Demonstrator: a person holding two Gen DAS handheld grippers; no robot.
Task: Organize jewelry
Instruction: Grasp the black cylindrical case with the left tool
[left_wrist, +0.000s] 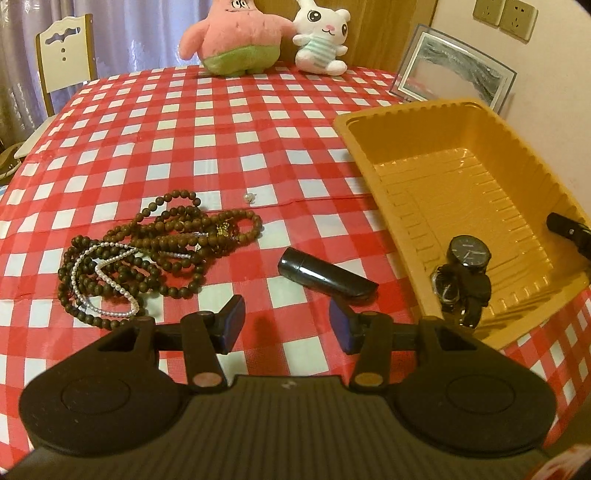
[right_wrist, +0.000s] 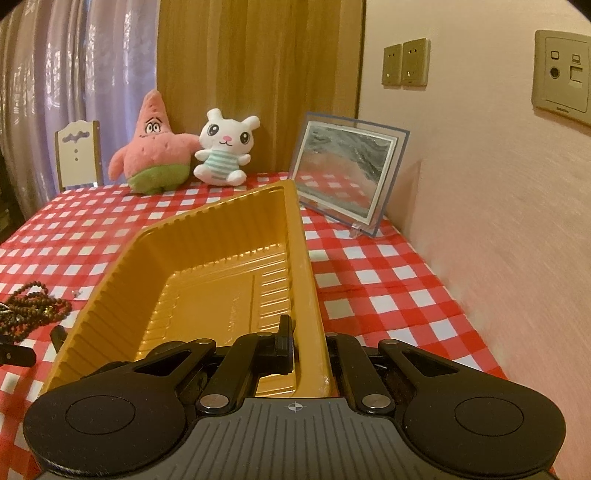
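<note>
A yellow plastic tray (left_wrist: 439, 122) sits on the right of the checked table; a black watch (left_wrist: 469, 254) and a smaller dark piece (left_wrist: 447, 288) lie in its near corner. A heap of brown bead strands (left_wrist: 166, 243) with a white pearl strand (left_wrist: 107, 273) lies on the left. A black tube (left_wrist: 325, 275) lies just ahead of my open, empty left gripper (left_wrist: 286, 325). A small pearl earring (left_wrist: 249, 197) sits beyond. My right gripper (right_wrist: 310, 343) is shut on the tray's right wall (right_wrist: 306, 280), one finger (right_wrist: 284, 339) inside.
Two plush toys (left_wrist: 240, 33) (left_wrist: 325, 37) and a glass picture frame (left_wrist: 454, 70) stand at the table's far edge. A chair (left_wrist: 66, 55) stands at the far left. A wall (right_wrist: 498, 221) with sockets runs close along the right side.
</note>
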